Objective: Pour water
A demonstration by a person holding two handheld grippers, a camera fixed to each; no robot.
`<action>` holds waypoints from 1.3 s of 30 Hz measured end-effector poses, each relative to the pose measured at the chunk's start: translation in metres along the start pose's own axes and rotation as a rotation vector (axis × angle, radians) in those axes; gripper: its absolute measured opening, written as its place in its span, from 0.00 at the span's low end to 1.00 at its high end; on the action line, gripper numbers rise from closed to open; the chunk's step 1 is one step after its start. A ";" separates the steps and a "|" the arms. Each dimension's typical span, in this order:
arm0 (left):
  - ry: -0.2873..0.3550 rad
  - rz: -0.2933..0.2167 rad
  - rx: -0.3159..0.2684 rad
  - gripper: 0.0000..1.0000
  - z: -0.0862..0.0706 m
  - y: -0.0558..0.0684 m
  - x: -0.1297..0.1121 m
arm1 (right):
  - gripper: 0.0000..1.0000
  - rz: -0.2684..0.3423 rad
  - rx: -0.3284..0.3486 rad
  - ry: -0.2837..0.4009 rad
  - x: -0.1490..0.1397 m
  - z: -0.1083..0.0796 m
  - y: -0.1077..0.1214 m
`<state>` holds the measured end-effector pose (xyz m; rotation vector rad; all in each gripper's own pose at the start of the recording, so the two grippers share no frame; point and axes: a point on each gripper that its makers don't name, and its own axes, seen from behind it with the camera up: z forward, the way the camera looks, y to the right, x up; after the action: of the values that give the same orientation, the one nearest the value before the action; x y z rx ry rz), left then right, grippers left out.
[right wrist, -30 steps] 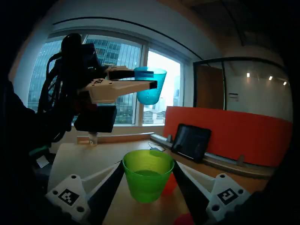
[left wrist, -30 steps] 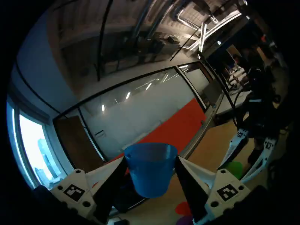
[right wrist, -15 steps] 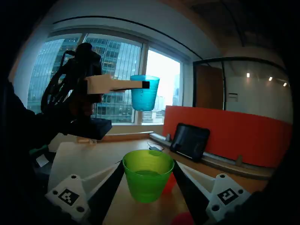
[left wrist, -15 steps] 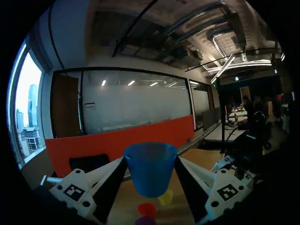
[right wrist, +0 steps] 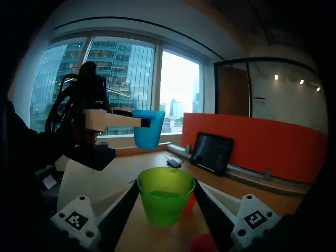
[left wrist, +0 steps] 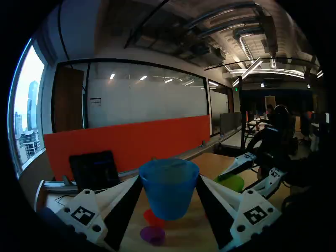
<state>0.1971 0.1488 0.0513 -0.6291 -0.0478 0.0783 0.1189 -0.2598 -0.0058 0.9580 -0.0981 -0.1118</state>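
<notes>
In the left gripper view my left gripper (left wrist: 169, 181) is shut on a blue cup (left wrist: 169, 195), which stands upright between the fingers. The right gripper view shows that same left gripper (right wrist: 145, 122), held by a hand, with the blue cup (right wrist: 148, 130) above the desk, up and to the left of the green cup. My right gripper (right wrist: 166, 189) is shut on a green cup (right wrist: 165, 203) with liquid in its bottom. In the left gripper view the right gripper (left wrist: 236, 176) and the green cup (left wrist: 229, 182) lie to the right, lower than the blue cup.
A wooden desk (right wrist: 126, 168) runs to an orange partition (right wrist: 269, 145). A dark tablet (right wrist: 211, 153) leans against the partition. Small red cups (right wrist: 203, 243) and a purple cup (left wrist: 153, 234) sit on the desk close below the grippers. Windows are at the left.
The left gripper has swung from tilted back to level and come down. The blue cup is now upright and lower. The right gripper and green cup have held still.
</notes>
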 end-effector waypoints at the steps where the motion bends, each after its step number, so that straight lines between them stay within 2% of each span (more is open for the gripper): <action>1: -0.009 0.001 -0.004 0.87 -0.001 0.001 -0.007 | 0.93 -0.001 0.001 -0.005 -0.001 -0.001 0.000; 12: -0.113 0.013 -0.046 0.87 -0.007 0.016 -0.072 | 0.93 0.002 0.005 -0.075 -0.021 -0.008 0.002; 21: -0.205 0.014 -0.077 0.87 -0.010 0.026 -0.121 | 0.94 -0.006 0.020 -0.163 -0.048 -0.016 0.001; 29: -0.296 0.039 -0.128 0.87 -0.013 0.043 -0.162 | 0.94 -0.012 0.037 -0.234 -0.071 -0.019 -0.002; 39: -0.427 0.086 -0.187 0.87 -0.019 0.055 -0.206 | 0.94 -0.014 0.062 -0.329 -0.101 -0.019 -0.007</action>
<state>-0.0097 0.1642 -0.0003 -0.7930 -0.4449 0.2927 0.0212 -0.2346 -0.0258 0.9961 -0.4001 -0.2800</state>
